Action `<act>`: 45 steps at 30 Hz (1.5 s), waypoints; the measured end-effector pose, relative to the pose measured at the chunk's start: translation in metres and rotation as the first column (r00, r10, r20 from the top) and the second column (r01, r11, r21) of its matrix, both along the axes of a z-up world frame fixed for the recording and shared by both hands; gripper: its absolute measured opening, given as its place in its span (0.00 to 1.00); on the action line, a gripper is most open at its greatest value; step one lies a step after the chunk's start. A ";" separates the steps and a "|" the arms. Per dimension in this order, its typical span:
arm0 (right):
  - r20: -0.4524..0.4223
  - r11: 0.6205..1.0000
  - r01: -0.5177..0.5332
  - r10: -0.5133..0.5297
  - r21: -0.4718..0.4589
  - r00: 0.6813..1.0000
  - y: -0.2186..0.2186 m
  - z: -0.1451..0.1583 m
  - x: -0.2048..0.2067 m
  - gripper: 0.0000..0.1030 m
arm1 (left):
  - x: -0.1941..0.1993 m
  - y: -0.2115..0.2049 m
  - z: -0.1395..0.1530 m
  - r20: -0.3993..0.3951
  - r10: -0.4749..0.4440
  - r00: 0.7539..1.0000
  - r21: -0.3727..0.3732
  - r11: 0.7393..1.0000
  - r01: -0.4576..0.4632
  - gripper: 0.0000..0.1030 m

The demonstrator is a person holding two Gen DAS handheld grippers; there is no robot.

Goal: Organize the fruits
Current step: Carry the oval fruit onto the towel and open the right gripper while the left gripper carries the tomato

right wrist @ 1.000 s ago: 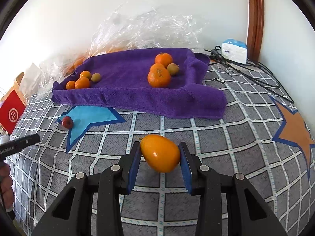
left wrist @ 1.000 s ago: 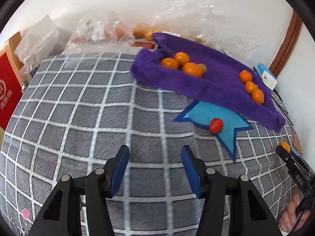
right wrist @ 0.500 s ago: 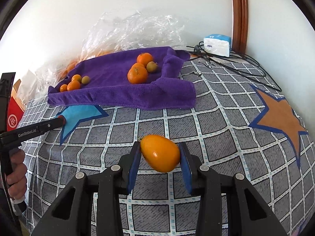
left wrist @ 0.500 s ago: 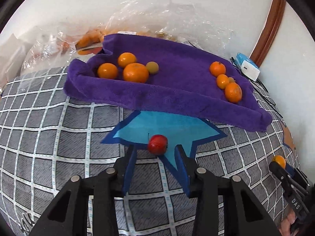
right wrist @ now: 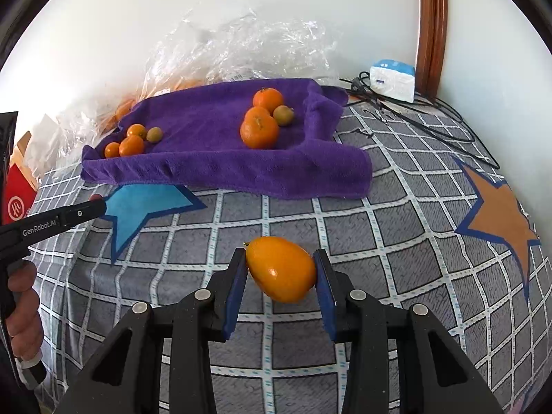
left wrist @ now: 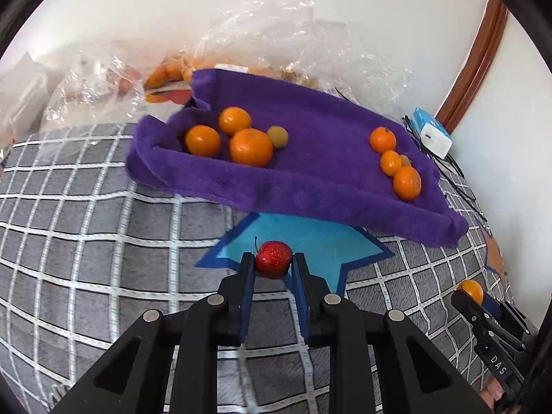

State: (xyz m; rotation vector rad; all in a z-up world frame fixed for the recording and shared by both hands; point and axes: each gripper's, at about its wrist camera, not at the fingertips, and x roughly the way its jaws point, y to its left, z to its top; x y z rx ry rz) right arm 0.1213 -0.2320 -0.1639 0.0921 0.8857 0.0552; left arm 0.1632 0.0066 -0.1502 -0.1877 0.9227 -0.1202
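My left gripper is shut on a small red fruit over the blue star patch. My right gripper is shut on an orange egg-shaped fruit held above the checked cover. A purple towel lies behind, also in the right wrist view. It holds two groups of oranges, one on the left and one on the right, each with a small greenish fruit. The right gripper with its fruit shows in the left wrist view. The left gripper shows side-on in the right wrist view.
Crumpled clear plastic bags with more fruit lie against the wall behind the towel. A white and blue box and black cables sit at the back right. A red box stands at the left. An orange star patch marks the cover on the right.
My left gripper moved forward to the red fruit on the blue star and closed on it. My right gripper kept hold of the orange fruit and shifted slightly.
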 end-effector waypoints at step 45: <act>0.109 1.000 -0.026 0.025 0.012 0.994 0.031 0.104 0.074 0.37 | 0.028 0.062 0.092 0.138 0.131 0.982 -0.049 0.991 -0.126 0.20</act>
